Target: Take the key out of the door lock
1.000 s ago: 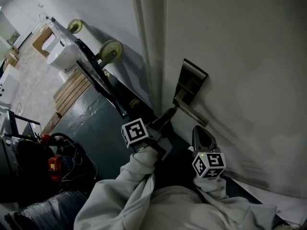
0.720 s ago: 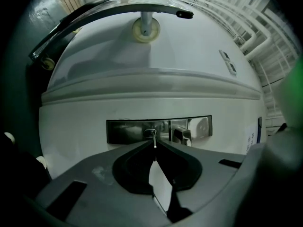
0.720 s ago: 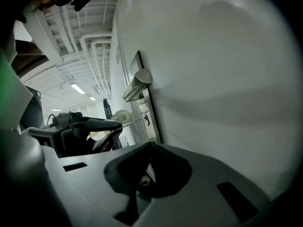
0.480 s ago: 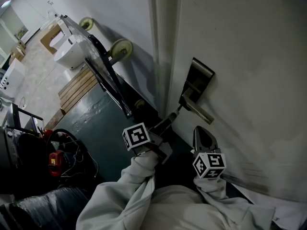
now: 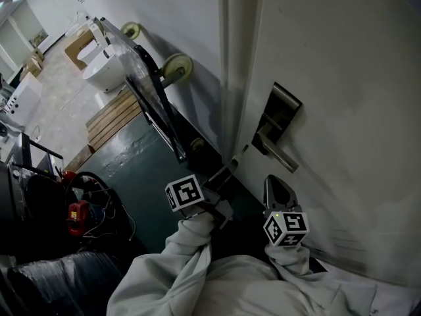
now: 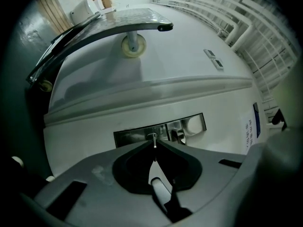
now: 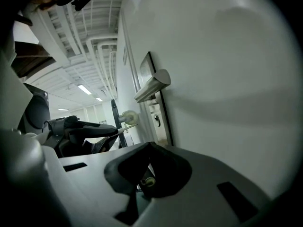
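The key (image 6: 153, 138) is pinched between the left gripper's (image 5: 228, 170) closed jaws, just off the lock plate (image 6: 135, 136) beside the lever handle (image 5: 279, 153). The right gripper (image 5: 276, 188) hangs below the handle with its jaws together and empty. A wheeled cart (image 5: 154, 104) leans against the wall nearby.

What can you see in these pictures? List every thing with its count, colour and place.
door: one, white, right side
lock plate: one, silver, on the door
lever handle: one, silver, on the lock plate
key: one, metal, pinched at jaw tips
wheels: two, cream, by the wall, upper left
pallet: one, wooden brown, floor at left
left gripper: one, grey, shut on the key
right gripper: one, grey, shut, below the handle
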Action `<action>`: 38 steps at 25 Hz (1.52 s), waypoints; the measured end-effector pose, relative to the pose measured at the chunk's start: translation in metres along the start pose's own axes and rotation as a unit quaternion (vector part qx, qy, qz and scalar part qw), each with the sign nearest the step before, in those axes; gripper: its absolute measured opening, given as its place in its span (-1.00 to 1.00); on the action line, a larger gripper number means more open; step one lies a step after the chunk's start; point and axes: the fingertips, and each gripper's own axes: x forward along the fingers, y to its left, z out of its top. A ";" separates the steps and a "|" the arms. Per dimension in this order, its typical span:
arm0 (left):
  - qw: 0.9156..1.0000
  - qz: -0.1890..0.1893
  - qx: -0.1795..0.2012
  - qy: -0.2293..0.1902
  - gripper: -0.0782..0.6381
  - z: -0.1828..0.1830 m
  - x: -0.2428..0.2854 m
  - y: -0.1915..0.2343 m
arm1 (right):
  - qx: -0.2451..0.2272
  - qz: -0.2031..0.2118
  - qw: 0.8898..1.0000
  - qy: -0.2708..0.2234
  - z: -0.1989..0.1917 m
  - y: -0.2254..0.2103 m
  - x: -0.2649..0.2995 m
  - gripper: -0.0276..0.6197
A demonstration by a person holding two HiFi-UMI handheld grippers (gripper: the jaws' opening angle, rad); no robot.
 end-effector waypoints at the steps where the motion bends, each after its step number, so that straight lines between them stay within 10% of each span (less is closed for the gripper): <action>1: 1.000 0.003 0.008 -0.004 -0.71 0.003 -0.003 0.000 | -0.002 0.004 1.000 0.000 0.000 0.002 0.001 -0.75; 17: 0.975 0.089 0.198 -0.049 -0.71 0.043 -0.063 0.015 | -0.023 0.065 0.997 0.017 -0.002 0.038 0.028 -0.75; 33: 0.856 0.228 0.461 -0.058 -0.70 0.063 -0.131 0.017 | -0.071 0.123 0.990 0.022 -0.002 0.073 0.052 -0.75; 38: 0.841 0.238 0.482 -0.056 -0.70 0.057 -0.137 0.021 | -0.085 0.133 0.987 0.023 -0.002 0.075 0.054 -0.76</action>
